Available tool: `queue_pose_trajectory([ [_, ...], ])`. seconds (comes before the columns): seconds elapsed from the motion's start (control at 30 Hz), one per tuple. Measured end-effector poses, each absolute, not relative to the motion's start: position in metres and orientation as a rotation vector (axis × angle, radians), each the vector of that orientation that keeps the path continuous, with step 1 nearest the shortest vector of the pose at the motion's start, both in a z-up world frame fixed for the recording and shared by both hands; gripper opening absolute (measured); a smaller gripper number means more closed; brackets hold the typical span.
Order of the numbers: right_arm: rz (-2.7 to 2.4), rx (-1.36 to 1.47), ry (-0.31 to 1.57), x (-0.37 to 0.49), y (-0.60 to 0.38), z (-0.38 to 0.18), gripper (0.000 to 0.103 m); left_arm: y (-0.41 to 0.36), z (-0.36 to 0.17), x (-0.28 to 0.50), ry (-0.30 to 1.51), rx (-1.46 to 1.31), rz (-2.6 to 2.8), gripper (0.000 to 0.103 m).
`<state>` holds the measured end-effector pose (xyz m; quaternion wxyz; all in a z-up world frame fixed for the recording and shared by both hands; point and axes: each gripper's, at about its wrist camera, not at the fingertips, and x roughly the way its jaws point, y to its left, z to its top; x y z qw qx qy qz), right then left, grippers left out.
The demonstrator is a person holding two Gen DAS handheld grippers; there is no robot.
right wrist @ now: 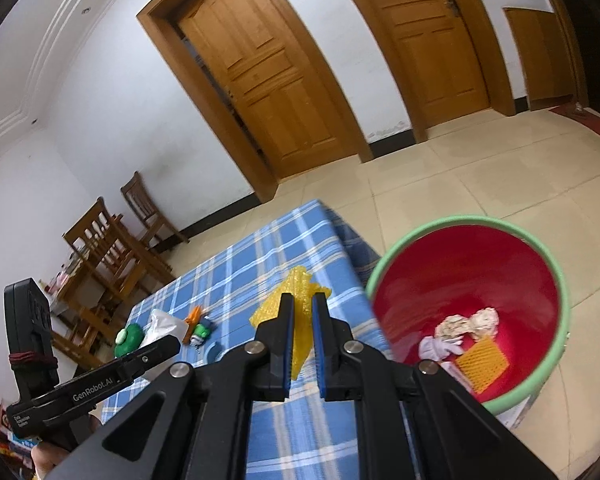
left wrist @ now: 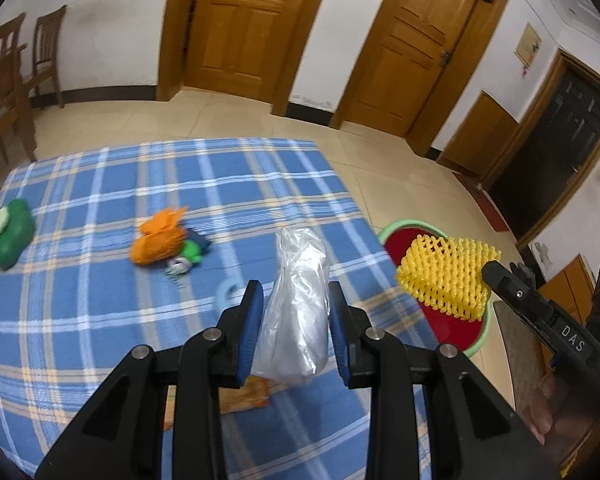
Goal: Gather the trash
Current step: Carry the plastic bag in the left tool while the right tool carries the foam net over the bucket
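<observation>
Yellow foam net sits squeezed in our right claw, low in the middle. Our left claw pinches a clear plastic bag above the blue checked surface. At the right waits the red bin.

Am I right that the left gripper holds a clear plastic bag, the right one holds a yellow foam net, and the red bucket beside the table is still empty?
Not quite. The red bucket is not empty: the right wrist view shows crumpled paper and an orange net piece at its bottom. The rest stands: the left gripper holds the clear plastic bag, and the right gripper holds the yellow foam net.
</observation>
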<state>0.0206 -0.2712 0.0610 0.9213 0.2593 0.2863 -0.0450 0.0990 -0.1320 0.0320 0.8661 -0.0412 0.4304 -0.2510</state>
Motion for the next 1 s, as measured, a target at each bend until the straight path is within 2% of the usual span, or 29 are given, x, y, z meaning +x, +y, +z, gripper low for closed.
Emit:
queue_pose_trajectory([
  [0.5, -0.237, 0.590, 0.558, -0.010, -0.325, 0.052, 0.011, -0.211, 0.033, 0.097, 0.908, 0.035, -0.630, 0.032],
  [1.0, -0.336, 0.650, 0.581, -0.024, -0.369, 0.026, 0.011, -0.282, 0.009, 0.100, 0.954, 0.141, -0.694, 0.032],
])
